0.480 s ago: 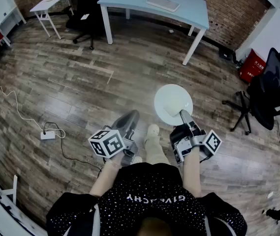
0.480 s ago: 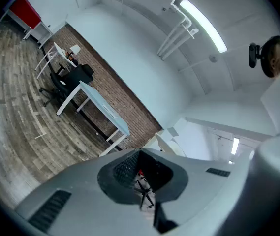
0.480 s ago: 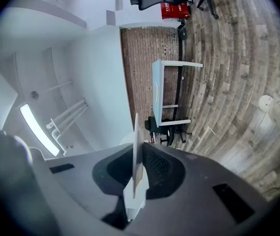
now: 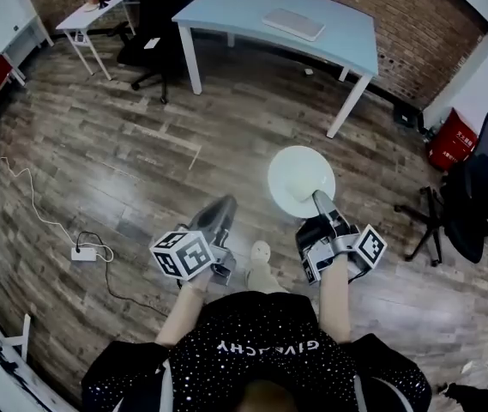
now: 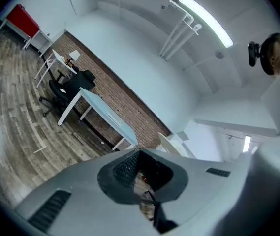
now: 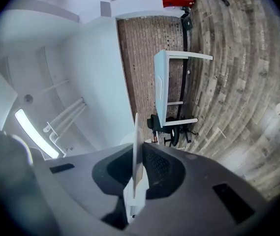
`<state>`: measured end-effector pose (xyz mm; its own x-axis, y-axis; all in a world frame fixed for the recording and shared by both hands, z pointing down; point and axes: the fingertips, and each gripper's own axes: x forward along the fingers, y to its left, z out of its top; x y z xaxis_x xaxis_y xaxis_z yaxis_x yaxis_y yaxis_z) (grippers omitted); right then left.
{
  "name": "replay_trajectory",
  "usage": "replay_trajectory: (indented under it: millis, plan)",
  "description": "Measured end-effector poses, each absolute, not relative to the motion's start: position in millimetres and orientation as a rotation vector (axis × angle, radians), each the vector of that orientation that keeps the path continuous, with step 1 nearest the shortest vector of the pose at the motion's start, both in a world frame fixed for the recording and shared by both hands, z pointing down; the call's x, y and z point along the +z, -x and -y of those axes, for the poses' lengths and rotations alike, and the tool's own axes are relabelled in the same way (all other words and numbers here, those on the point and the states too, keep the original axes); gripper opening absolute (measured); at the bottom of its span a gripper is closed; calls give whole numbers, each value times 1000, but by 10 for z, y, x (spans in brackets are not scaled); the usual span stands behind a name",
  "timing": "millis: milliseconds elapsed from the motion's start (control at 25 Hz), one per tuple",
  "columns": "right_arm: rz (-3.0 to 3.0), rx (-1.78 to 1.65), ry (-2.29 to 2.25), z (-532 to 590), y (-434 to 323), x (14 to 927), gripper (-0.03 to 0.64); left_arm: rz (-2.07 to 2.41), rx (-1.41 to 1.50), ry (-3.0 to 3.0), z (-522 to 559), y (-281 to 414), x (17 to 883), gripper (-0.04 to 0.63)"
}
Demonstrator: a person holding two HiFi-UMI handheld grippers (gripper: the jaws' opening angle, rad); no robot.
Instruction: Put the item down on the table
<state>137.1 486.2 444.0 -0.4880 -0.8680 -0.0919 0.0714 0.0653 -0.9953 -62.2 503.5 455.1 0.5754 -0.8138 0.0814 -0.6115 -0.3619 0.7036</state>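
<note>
A round white plate (image 4: 301, 178) is held out over the wooden floor, with my right gripper (image 4: 319, 201) shut on its near rim. In the right gripper view the plate (image 6: 136, 154) shows edge-on, pinched between the two dark jaws of that gripper (image 6: 134, 183). To the left, my left gripper (image 4: 219, 215) points forward, shut and empty; in its own view the left gripper (image 5: 142, 183) has its jaws pressed together. The light blue table (image 4: 226, 11) stands further ahead by the brick wall, with a flat pale keyboard-like thing (image 4: 293, 24) on it.
Black office chairs (image 4: 475, 196) and a red box (image 4: 454, 140) stand at the right. Another black chair (image 4: 153, 24) and a small white desk (image 4: 98, 3) are at the back left. A power strip with its cable (image 4: 83, 252) lies on the floor at left.
The whole view has shifted: the blue table sits slightly lower and nearer, and the person's foot has moved. Both grippers keep their pose, and the plate stays gripped.
</note>
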Motion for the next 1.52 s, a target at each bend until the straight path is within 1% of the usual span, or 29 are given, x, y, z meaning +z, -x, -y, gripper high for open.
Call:
replay_trajectory:
  millis: [360,600,1200,1520]
  plan:
    - [-1609,-1565,814,-3531,-1569,4333,31,1176,-366,-2108,-3754,348,4432,11]
    - [-1620,-1594,801,-2917,-1768,4391,31,1205,-381,-2093,-3195,131,4468,11]
    - [-1557,-1599,825,-2407,-2094,4576,31,1166,-333,-2093,-2596,-241,4609,11]
    - [-1537,-1579,835,-1827,-2170,4591,31,1140,-320,-2108,-1949,-289,4618,11]
